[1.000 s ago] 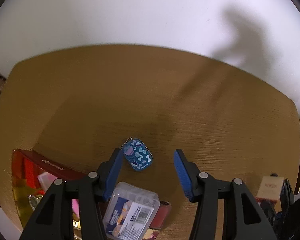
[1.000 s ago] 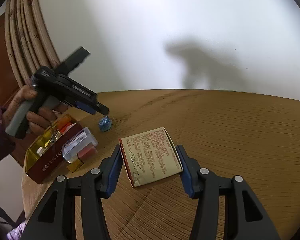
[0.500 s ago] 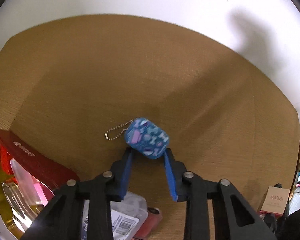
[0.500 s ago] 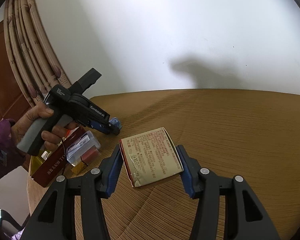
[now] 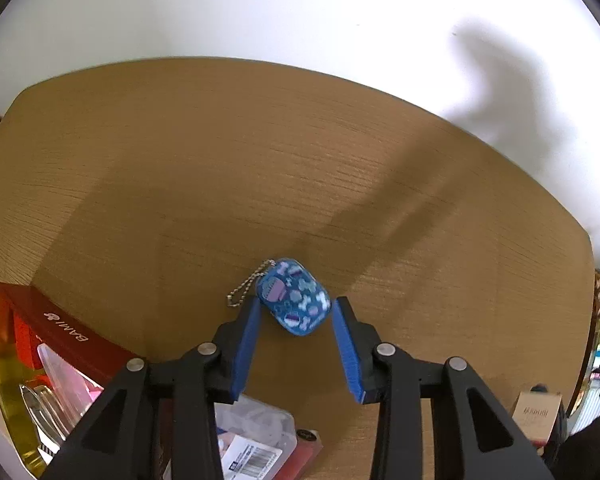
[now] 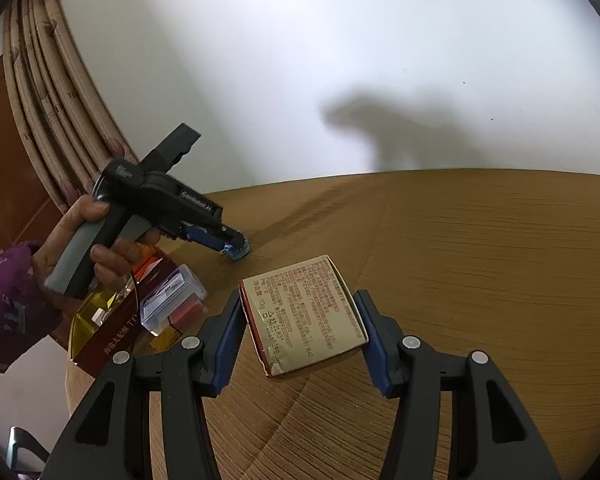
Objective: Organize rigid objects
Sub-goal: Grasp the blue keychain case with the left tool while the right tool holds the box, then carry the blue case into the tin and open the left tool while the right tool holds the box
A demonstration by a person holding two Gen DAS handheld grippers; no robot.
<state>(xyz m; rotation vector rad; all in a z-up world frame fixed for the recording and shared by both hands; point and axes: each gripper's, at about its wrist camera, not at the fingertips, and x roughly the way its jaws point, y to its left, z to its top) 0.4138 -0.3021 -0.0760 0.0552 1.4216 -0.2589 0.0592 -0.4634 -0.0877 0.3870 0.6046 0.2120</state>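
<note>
Left wrist view: left gripper [image 5: 295, 312] jaws opening, pads just off the blue patterned case [image 5: 293, 297], which lies on the brown table [image 5: 220, 168] between the fingertips, bead chain [image 5: 246, 285] trailing left. Right wrist view: right gripper [image 6: 300, 326] pinches the tan packet [image 6: 304, 314] above the table; red box [image 6: 108, 332] sits at the left edge.

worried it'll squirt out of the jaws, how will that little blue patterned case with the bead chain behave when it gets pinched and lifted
The blue case looks hard-shelled, so it should stay stiff. Its rounded, glossy corners may let it twist or slip between the left gripper, whose jaws are opening with no pad visibly pressing it. It looks small, so probably light. The bead chain is loose and would likely dangle.
</note>
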